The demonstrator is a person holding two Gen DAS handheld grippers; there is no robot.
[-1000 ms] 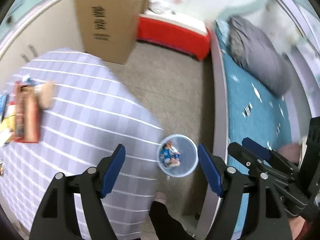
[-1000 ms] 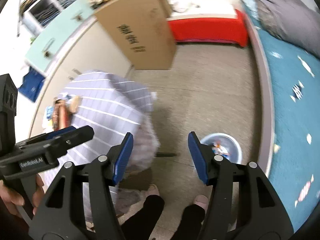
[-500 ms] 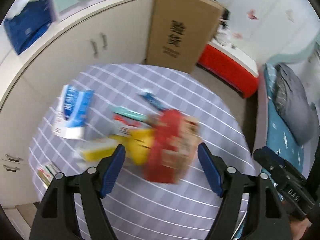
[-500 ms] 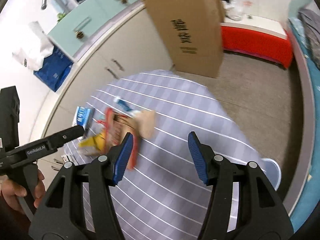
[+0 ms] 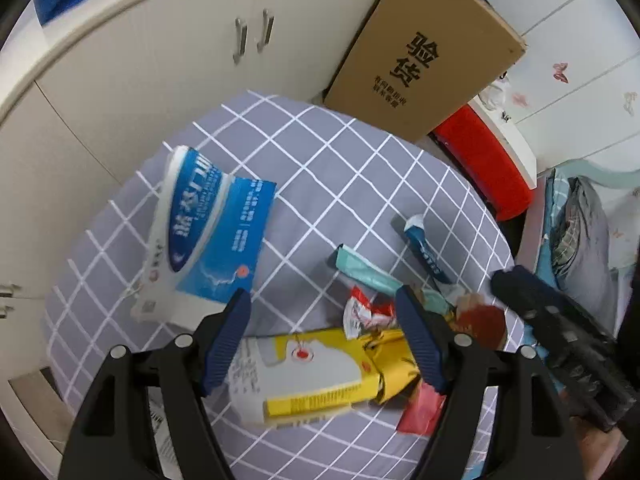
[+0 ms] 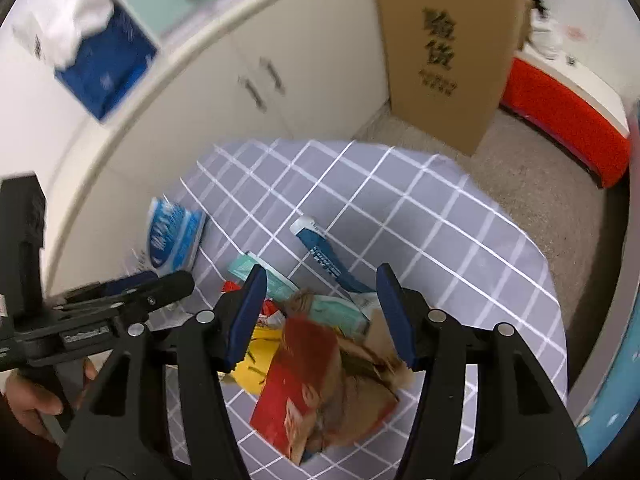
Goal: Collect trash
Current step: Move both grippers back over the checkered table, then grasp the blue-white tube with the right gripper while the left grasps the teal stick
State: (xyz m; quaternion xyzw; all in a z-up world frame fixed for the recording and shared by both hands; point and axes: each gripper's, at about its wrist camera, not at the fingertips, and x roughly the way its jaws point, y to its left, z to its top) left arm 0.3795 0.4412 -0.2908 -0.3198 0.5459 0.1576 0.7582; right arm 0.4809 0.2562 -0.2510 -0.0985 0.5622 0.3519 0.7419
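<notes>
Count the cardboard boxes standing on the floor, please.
1: the tall brown cardboard box leans against the cabinet behind the table. Others may be hidden.

A: How do the left black plastic tongs with blue ribbed pads (image 5: 322,324) stand?
B: Angled steeply downward, jaws parted wide, gripping nothing.
A: And the right black tongs with blue pads (image 6: 320,300)?
B: Also pitched down, jaws apart and empty, just right of the left pair. A bare hand (image 6: 30,406) grips the left handle.
</notes>
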